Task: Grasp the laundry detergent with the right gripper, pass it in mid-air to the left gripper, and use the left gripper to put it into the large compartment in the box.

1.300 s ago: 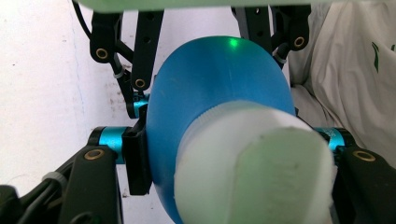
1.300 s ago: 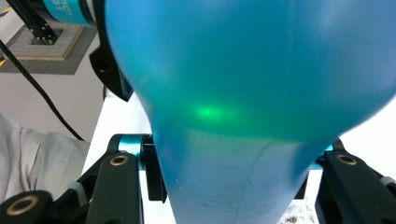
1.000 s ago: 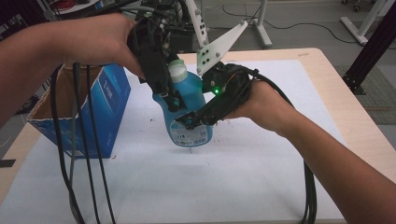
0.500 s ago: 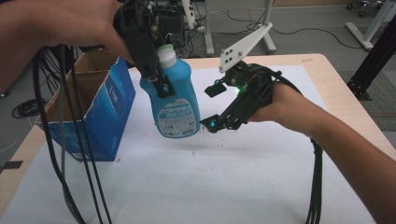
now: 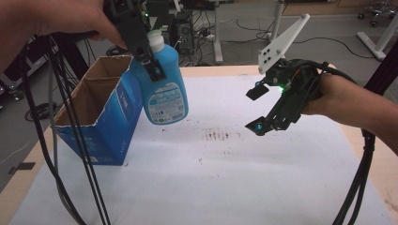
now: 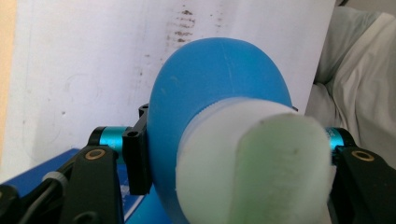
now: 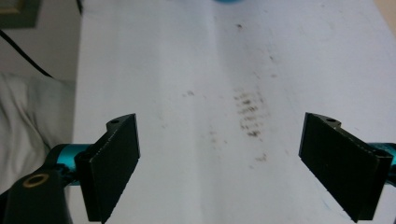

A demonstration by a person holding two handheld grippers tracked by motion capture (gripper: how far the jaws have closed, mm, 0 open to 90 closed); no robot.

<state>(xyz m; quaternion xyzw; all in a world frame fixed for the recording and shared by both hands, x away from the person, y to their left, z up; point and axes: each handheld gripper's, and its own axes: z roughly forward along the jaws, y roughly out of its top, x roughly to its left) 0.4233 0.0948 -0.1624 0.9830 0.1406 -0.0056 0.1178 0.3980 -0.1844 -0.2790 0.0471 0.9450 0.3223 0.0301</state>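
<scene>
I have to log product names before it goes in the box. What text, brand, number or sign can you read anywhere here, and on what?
Nothing can be read.
Blue bottle, held by the left gripper: its front label carries print, too small and blurred to read.
Blue cardboard box: pale markings on its side, blurred, unreadable.
White table cover: dark smudges, no writing.
Right gripper, open: no lettering visible.

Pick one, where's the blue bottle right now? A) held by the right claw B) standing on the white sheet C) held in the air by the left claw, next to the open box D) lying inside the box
C: the left claw is clamped on the blue bottle near its neck, holding it clear of the white sheet beside the open box; the right claw is open and empty.
</scene>
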